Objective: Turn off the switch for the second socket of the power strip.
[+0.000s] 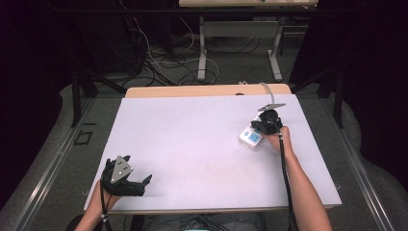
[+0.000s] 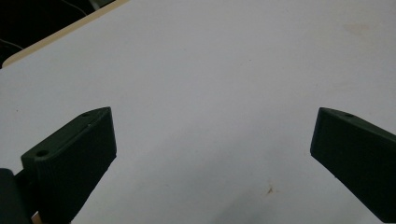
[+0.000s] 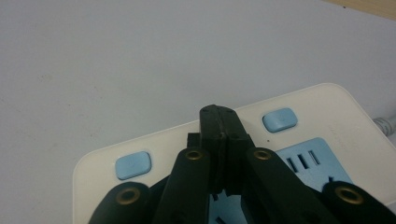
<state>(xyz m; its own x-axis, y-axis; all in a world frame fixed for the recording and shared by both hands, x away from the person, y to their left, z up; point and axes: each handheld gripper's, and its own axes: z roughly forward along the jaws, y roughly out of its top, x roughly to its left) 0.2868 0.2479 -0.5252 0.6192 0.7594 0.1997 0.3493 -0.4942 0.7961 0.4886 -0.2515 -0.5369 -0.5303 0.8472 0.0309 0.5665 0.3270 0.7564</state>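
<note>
High view shows a white bench (image 1: 192, 144), cables on the floor behind; the right tool (image 1: 266, 126), jaws closed, sits over a power strip (image 1: 251, 138) at the bench's right; the left tool (image 1: 137, 185) gapes empty

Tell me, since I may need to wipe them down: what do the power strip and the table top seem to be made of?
Power strip: likely hard plastic, smooth and slightly glossy, going by its moulded rounded corners; light blue buttons look the same. Table top: matte white, probably laminate over board, since a wood-coloured edge shows along the far side; faint stains mark it.
</note>
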